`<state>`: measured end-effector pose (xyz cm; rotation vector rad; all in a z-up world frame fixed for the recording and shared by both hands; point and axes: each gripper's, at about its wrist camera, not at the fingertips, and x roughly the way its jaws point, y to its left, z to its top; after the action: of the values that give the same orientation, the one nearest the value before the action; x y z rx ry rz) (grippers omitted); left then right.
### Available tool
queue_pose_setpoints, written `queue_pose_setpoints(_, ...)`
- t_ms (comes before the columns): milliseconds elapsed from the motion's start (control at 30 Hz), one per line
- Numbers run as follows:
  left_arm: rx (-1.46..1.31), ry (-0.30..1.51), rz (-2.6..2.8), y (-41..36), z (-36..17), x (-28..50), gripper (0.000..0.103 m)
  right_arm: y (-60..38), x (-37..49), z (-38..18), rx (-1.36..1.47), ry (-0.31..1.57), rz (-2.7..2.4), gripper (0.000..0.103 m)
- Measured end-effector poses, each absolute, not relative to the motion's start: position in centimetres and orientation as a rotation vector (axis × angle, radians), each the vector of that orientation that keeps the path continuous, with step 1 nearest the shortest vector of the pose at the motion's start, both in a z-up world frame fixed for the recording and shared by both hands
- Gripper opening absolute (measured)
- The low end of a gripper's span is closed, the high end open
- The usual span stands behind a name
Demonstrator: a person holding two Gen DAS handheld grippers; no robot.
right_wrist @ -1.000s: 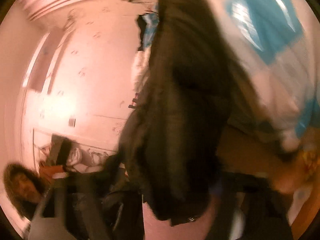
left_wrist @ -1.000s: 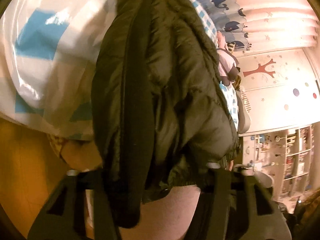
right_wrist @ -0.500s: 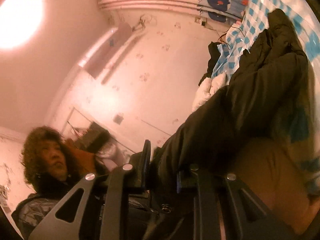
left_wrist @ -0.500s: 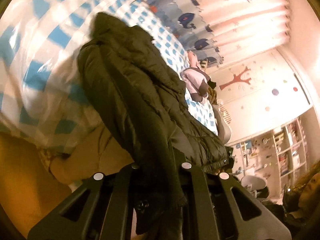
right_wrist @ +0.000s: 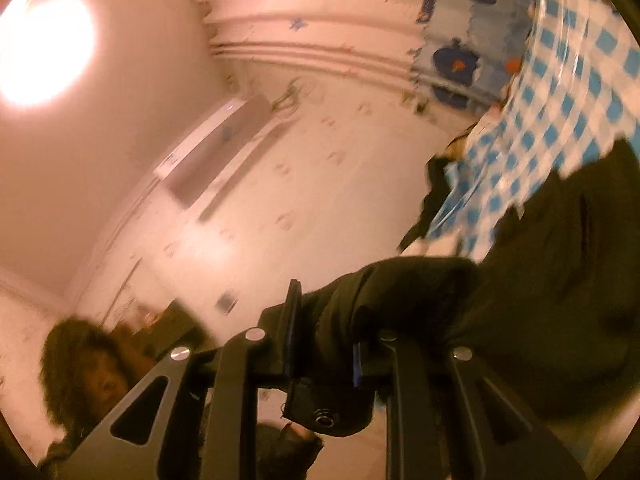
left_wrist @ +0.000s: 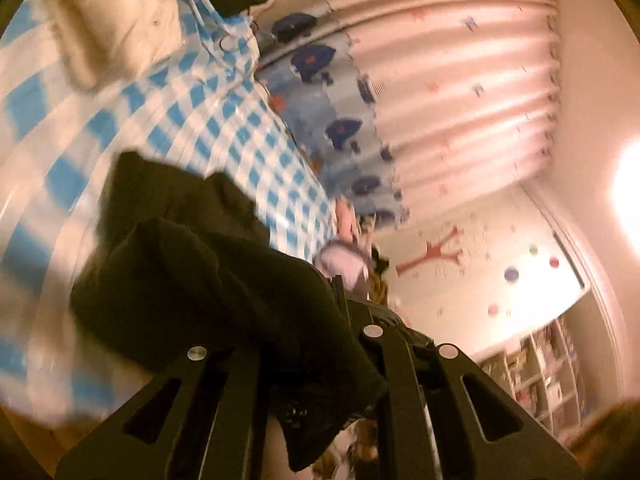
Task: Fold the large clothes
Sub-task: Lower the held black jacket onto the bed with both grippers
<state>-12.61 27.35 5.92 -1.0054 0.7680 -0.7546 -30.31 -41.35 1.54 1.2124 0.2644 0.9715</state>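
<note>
A dark olive padded jacket (left_wrist: 192,264) drapes from my grippers onto a blue-and-white checked bedcover (left_wrist: 224,128). My left gripper (left_wrist: 304,344) is shut on the jacket's edge, with fabric bunched over the jaws and hanging below. In the right wrist view my right gripper (right_wrist: 324,344) is shut on another edge of the jacket (right_wrist: 540,280), a snap button showing under the jaws. The bedcover (right_wrist: 568,80) lies beyond at upper right.
A white quilted garment (left_wrist: 120,20) and a dark one lie at the bed's far end. A pink curtain with a whale print (left_wrist: 440,80) hangs behind. A shelf unit (left_wrist: 540,376) stands at right. A person (right_wrist: 88,376) stands at lower left, below a wall air conditioner (right_wrist: 216,152).
Both grippers have swung upward, lifting the jacket's edges; the views now tilt toward wall and ceiling. The jacket, earlier hanging down the bed's side, now lies on the bed.
</note>
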Motion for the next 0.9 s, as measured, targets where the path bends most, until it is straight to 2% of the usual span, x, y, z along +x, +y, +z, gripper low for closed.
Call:
queue_pose_setpoints(200, -1.038, 0.764, -0.664, 23.6, 5.6, 0.6, 0.008, -42.8, -19.2, 0.1, 1.247, 0.361, 0.743, 0.021)
queue_pose_setpoints(300, -1.028, 0.796, -0.585, 22.3, 3.5, 5.7, 0.008, -43.6, -14.4, -3.0, 1.276, 0.459, 0.576, 0.021)
queue_pose_setpoints(400, -0.996, 0.875, -0.468, 20.9, -1.0, 10.1, 0.009, -43.6, -10.8, -8.3, 1.297, 0.607, 0.411, 0.021)
queue_pose_setpoints(467, -0.969, 0.962, -0.383, 19.9, -5.5, 12.2, 0.014, -43.2, -9.5, -11.4, 1.291, 0.691, 0.323, 0.021)
queue_pose_setpoints(567, -0.968, 1.056, -0.334, 19.1, -11.2, 12.9, 0.015, -43.1, -9.7, -13.9, 1.339, 0.707, 0.317, 0.021)
queue_pose_setpoints(633, -0.982, 1.06, -0.352, 19.1, -12.0, 12.7, 0.016, -43.7, -10.7, -14.0, 1.361, 0.688, 0.33, 0.023)
queue_pose_setpoints(700, -0.979, 1.089, -0.367, 19.4, -11.5, 12.4, 0.022, -44.4, -11.6, -13.3, 1.371, 0.666, 0.319, 0.034)
queue_pose_setpoints(733, -0.999, 1.102, -0.375, 19.9, -10.8, 12.0, 0.032, -44.9, -12.7, -12.1, 1.354, 0.631, 0.304, 0.044)
queue_pose_setpoints(767, -1.023, 1.092, -0.381, 20.6, -9.8, 11.4, 0.047, -45.0, -13.2, -10.8, 1.323, 0.603, 0.289, 0.054)
queue_pose_setpoints(800, -1.039, 1.075, -0.386, 21.3, -9.0, 10.9, 0.059, -45.1, -13.9, -8.8, 1.263, 0.55, 0.274, 0.058)
queue_pose_setpoints(833, -1.069, 1.025, -0.398, 22.4, -7.5, 10.0, 0.079, -45.0, -14.3, -7.3, 1.216, 0.511, 0.272, 0.064)
queue_pose_setpoints(867, -1.081, 0.967, -0.387, 23.4, -5.8, 9.1, 0.084, -44.3, -14.6, -4.6, 1.115, 0.47, 0.277, 0.067)
queue_pose_setpoints(900, -1.07, 0.921, -0.373, 24.0, -4.0, 8.3, 0.085, -43.5, -14.3, -2.8, 1.039, 0.469, 0.277, 0.068)
